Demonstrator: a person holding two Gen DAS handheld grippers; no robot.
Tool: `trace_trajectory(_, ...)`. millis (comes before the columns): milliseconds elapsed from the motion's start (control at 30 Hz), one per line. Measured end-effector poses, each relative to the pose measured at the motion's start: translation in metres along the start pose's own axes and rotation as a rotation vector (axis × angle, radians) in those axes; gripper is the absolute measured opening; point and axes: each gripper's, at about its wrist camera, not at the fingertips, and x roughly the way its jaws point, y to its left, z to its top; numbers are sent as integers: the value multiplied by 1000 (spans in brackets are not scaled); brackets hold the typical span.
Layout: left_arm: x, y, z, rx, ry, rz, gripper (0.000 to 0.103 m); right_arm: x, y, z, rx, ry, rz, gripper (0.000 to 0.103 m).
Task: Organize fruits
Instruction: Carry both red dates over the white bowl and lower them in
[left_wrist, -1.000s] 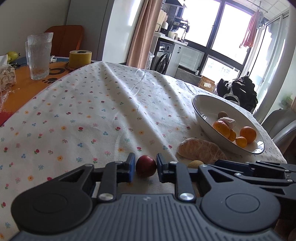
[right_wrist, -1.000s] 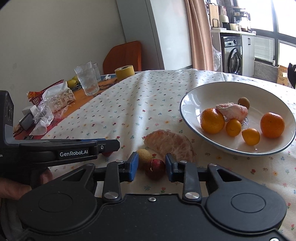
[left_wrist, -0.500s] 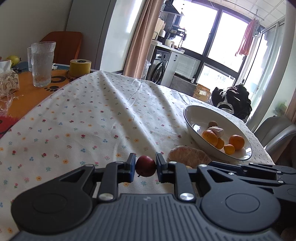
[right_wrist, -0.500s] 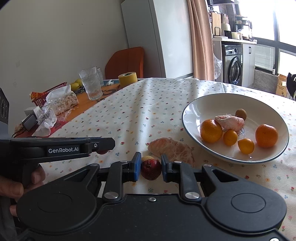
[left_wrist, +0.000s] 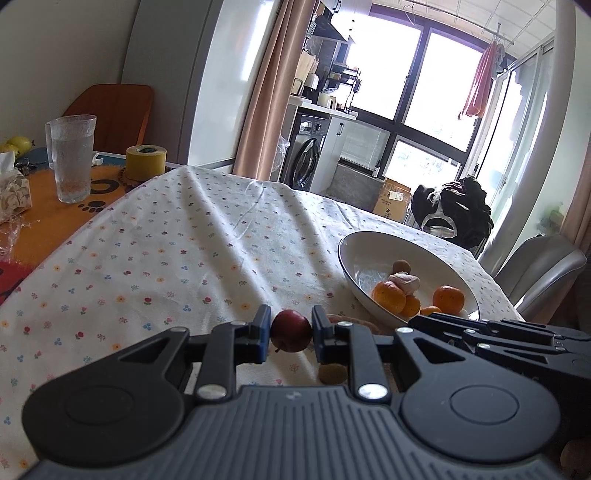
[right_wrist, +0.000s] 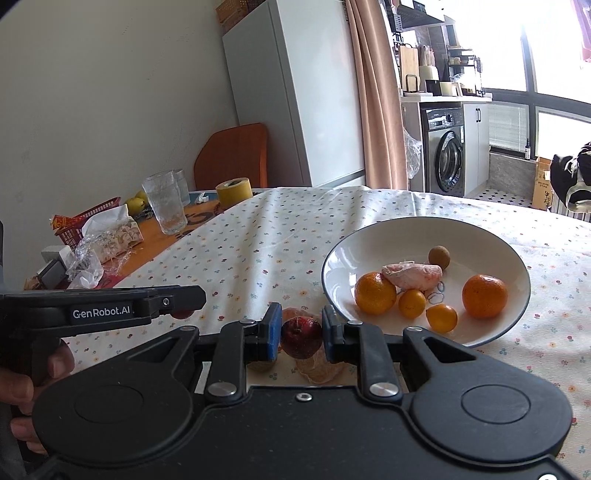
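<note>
In the left wrist view my left gripper (left_wrist: 290, 330) is shut on a small red fruit (left_wrist: 290, 335), held above the flowered tablecloth (left_wrist: 177, 266). My right gripper (right_wrist: 300, 332) is shut on a darker red fruit (right_wrist: 301, 338), just left of the white bowl (right_wrist: 517, 266). The bowl (left_wrist: 345, 258) holds oranges (right_wrist: 375, 293), a pink peeled piece (right_wrist: 413, 276) and a small brown fruit (right_wrist: 439, 257). Under the right gripper lie a peeled citrus piece (right_wrist: 317, 373) and a small brown fruit (left_wrist: 332, 373). The left gripper body (right_wrist: 110, 310) shows at the left of the right wrist view.
At the far left stand drinking glasses (left_wrist: 74, 158), a yellow tape roll (left_wrist: 146, 161), a tissue pack (right_wrist: 118, 232) and a red basket (right_wrist: 88, 218) on an orange mat. An orange chair (right_wrist: 232, 155) and a grey chair (left_wrist: 543, 269) stand by the table. A hand (right_wrist: 22, 391) grips the left tool.
Both grippers have risen from the tablecloth, each carrying its red fruit. The right gripper went from open around its fruit to shut on it.
</note>
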Motion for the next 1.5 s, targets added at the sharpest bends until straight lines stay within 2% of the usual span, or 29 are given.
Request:
trace_trajectory(400, 9, -24, 11, 20, -16, -28, 22, -12, -33, 10, 36, -61, -51, 21)
trace_trajectory(800, 28, -55, 18, 74, -10, -53, 22, -15, -62, 13, 69, -81, -82, 21)
trace_trajectory(1500, 83, -83, 34, 83, 26, -77, 22, 12, -111, 25, 131, -97, -131, 21)
